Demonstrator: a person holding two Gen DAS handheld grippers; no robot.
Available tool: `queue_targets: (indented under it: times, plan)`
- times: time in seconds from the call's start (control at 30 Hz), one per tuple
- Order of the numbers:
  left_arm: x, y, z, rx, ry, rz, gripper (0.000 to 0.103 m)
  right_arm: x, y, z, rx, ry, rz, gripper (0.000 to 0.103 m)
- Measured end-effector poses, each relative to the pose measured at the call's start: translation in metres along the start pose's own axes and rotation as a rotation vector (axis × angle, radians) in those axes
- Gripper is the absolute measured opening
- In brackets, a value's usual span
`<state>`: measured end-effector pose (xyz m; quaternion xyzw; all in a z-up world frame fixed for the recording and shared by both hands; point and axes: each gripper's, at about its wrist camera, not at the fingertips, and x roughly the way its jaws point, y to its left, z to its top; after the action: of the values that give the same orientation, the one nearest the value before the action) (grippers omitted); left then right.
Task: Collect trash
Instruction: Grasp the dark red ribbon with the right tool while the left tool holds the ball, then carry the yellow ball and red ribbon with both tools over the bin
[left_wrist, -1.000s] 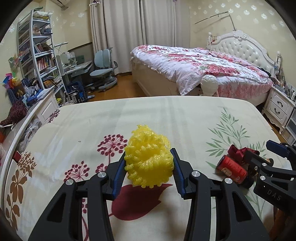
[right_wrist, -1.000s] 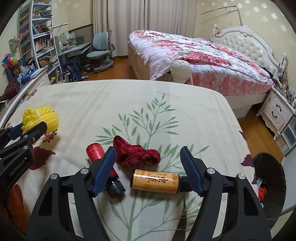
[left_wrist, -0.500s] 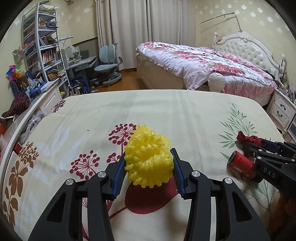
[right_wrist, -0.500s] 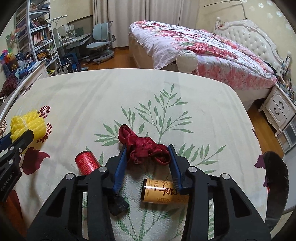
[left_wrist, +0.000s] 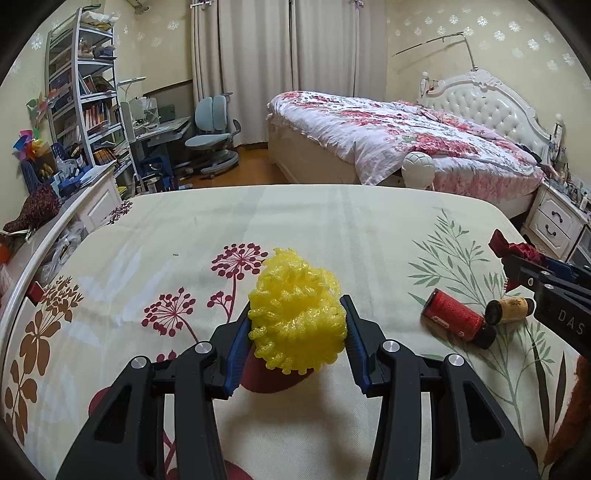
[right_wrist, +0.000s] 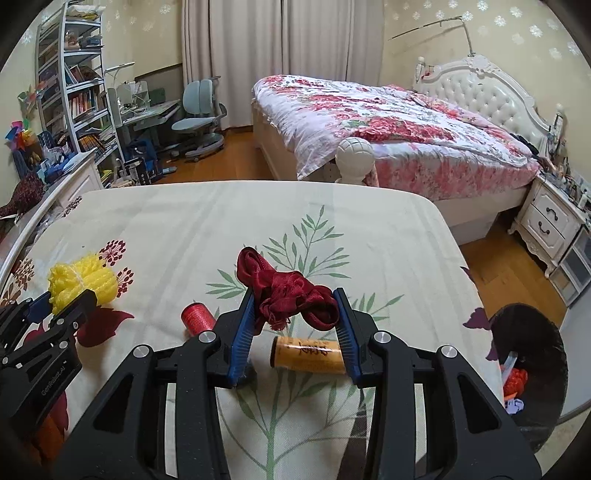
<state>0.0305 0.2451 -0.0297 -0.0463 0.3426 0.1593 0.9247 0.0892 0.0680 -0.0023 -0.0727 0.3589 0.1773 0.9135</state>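
Note:
My left gripper (left_wrist: 296, 314) is shut on a crumpled yellow foam net (left_wrist: 295, 332) and holds it just above the floral tablecloth (left_wrist: 295, 221). My right gripper (right_wrist: 293, 297) is shut on a dark red crumpled ribbon (right_wrist: 291, 291), which hangs off the cloth. Under it lie a small bottle in a red sleeve (right_wrist: 197, 315) and a small bottle with an orange label (right_wrist: 306, 354). The right wrist view also shows the yellow net (right_wrist: 81, 280) at the left. The left wrist view shows the red ribbon (left_wrist: 506, 247) and both bottles at its right edge.
A black trash bin (right_wrist: 532, 332) with some rubbish inside stands on the floor off the table's right front corner. Beyond the table are a bed (right_wrist: 388, 122), a nightstand (right_wrist: 550, 221), a desk chair (right_wrist: 195, 118) and shelves (right_wrist: 77, 81).
My right gripper closed on the red ribbon and raised it off the cloth, away from the two bottles. The left gripper kept its hold on the yellow net and barely moved.

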Motion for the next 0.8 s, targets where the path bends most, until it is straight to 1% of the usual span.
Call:
queue_targets:
  times: [0.4,0.8]
  plan:
    - [-0.036,-0.038,-0.015,0.03,-0.036,-0.054,0.046,-0.046,-0.035,-0.042,0.039,-0.011,-0.052,0.04]
    - [-0.065,-0.087,-0.034,0.082,-0.056,-0.105,0.046,-0.077,-0.078,-0.083,0.102,-0.011,-0.103,0.04]
